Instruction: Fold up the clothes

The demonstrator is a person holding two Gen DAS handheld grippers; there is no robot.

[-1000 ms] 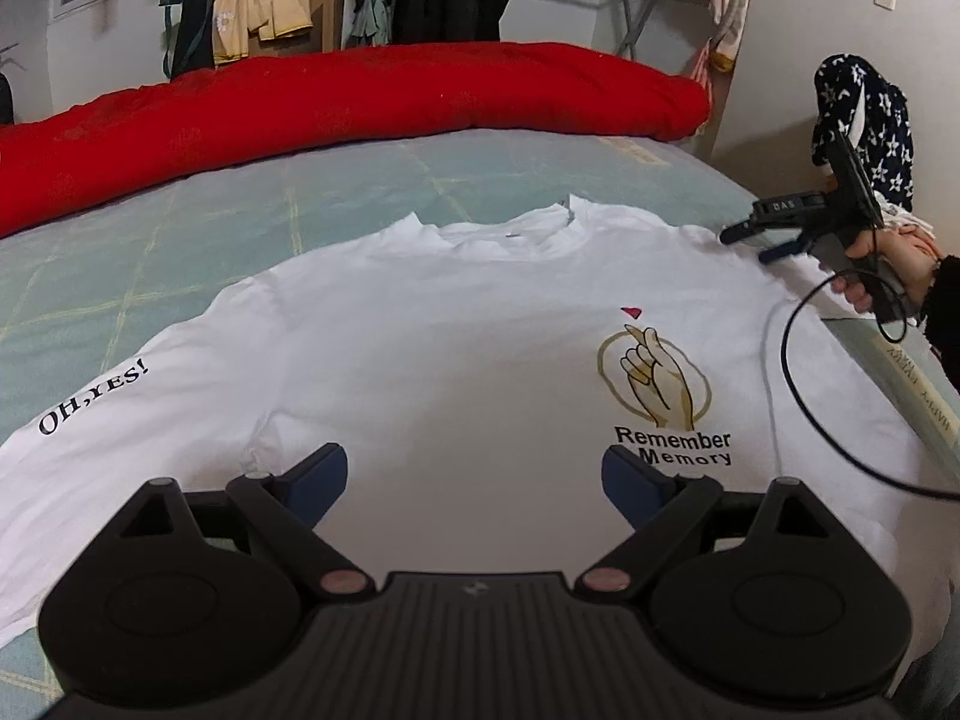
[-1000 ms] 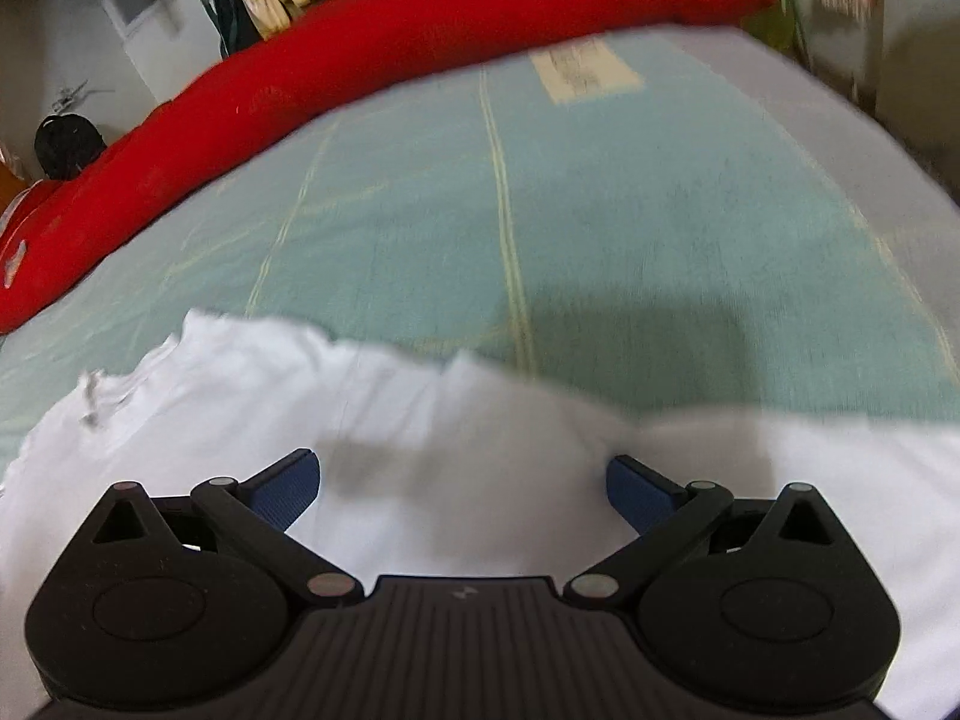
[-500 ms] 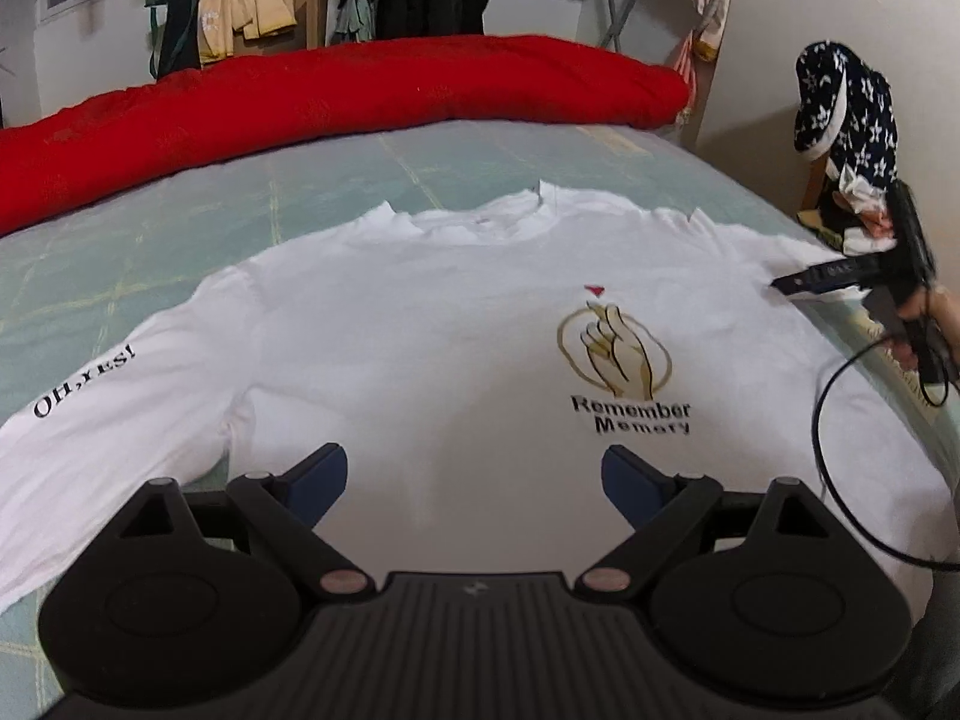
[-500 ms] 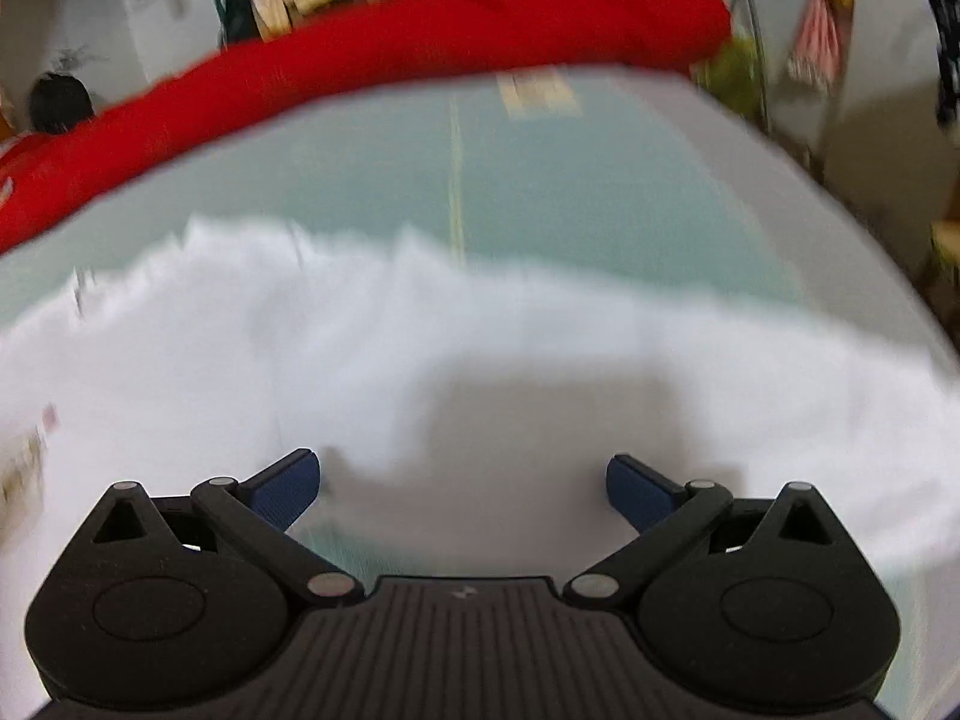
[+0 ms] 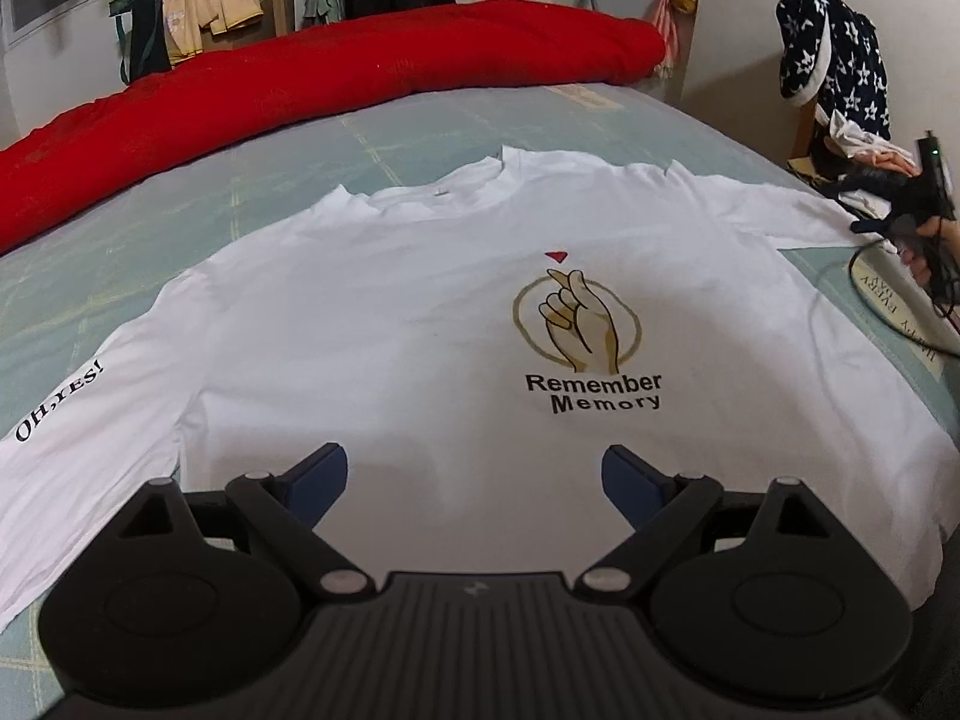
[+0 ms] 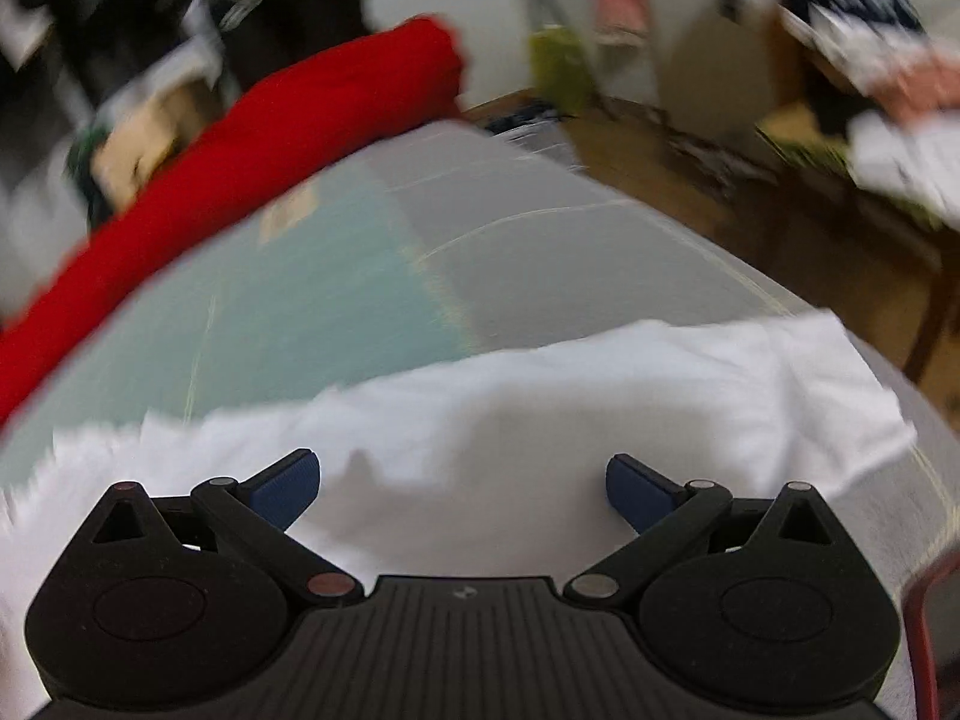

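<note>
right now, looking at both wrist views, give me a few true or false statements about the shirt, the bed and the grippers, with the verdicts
1. The white t-shirt lies spread flat, print side up. True.
2. The left gripper is clamped on the shirt's hem. False: its jaws stand wide apart with nothing pinched.
3. A red quilt lies along the far side of the bed. True.
4. The sleeve with "OH,YES!" is folded across the chest. False: it lies stretched out to the side.
5. The right gripper holds a sleeve. False: it is open above the shirt's sleeve, gripping nothing.
</note>
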